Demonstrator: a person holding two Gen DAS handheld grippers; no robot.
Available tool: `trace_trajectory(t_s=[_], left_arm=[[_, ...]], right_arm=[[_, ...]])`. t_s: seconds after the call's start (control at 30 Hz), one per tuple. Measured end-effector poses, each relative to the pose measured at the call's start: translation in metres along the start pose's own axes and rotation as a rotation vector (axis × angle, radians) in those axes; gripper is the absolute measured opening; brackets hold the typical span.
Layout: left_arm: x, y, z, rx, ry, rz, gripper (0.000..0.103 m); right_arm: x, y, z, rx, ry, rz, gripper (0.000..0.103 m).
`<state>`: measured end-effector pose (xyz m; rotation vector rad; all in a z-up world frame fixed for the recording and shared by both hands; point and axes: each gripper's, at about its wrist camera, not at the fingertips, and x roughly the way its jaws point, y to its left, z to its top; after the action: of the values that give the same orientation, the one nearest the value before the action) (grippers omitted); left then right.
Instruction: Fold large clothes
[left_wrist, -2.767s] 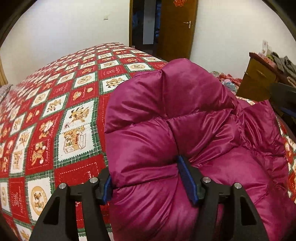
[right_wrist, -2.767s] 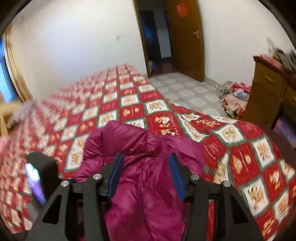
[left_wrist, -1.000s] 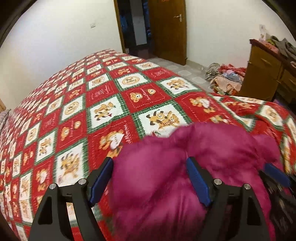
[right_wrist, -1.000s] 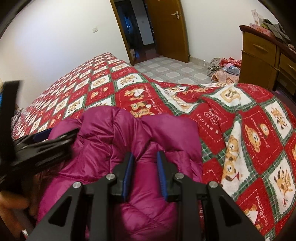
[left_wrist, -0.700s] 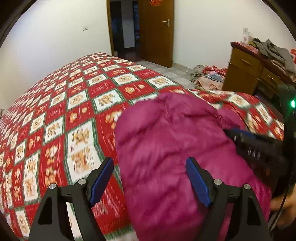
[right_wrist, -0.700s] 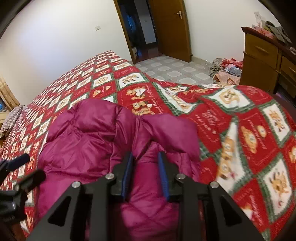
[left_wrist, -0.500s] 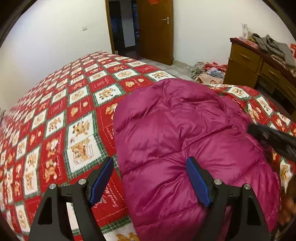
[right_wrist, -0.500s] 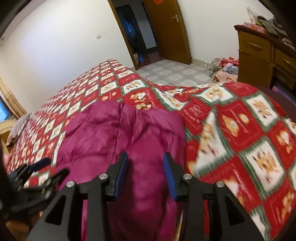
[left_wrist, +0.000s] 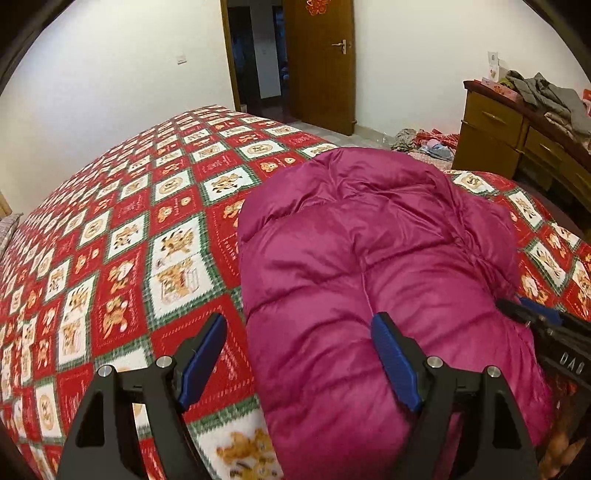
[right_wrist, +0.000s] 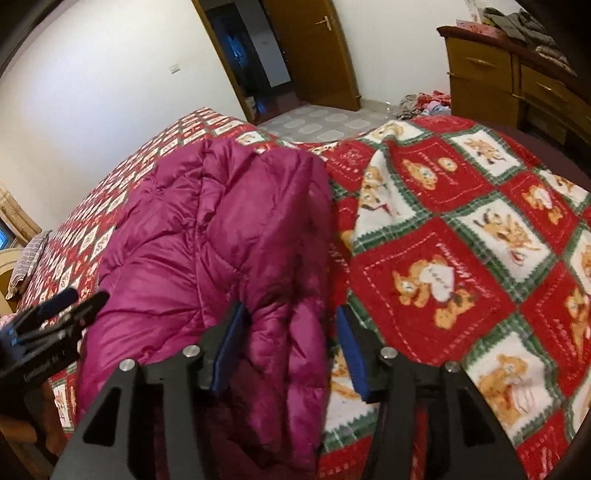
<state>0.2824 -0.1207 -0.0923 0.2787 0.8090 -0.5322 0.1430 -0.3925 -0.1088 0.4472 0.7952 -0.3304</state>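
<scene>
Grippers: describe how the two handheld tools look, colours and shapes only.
Left gripper and right gripper match: black angular frames with triangular cut-outs, silver round bolt heads at the joints, and long blue pads lining the inner faces of both fingers. White lettering marks one body's side.

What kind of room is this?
Most likely a bedroom. There is a big bed with a red teddy-bear blanket, a wooden dresser with clothes piled on top, and a puffy magenta jacket lying on the bed.
</scene>
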Motion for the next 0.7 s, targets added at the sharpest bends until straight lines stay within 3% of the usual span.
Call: trace_trajectory(t_s=[0.1,0.23,0.53,0.7], left_arm=[[-0.008,-0.001,-0.008,-0.011,-0.006,0.006,0.081],[-0.019,-0.002,-0.020,-0.031,-0.011,0.010,0.081],[-0.041,0.000,-0.053,-0.095,-0.007,0.011,0.081],[-0.051,0.003,-0.072,-0.125,0.022,-0.005,0.081]], right_arm=[[-0.027,0.010,-0.007,-0.049,-0.072,-0.048,0.053],[-0.055,0.019,-0.029,-0.091,-0.122,-0.042,0.053],[-0.045,0.026,-0.054,-0.089,-0.070,-0.024,0.053],[-0.046,0.032,-0.061,-0.095,-0.064,-0.058,0.053]])
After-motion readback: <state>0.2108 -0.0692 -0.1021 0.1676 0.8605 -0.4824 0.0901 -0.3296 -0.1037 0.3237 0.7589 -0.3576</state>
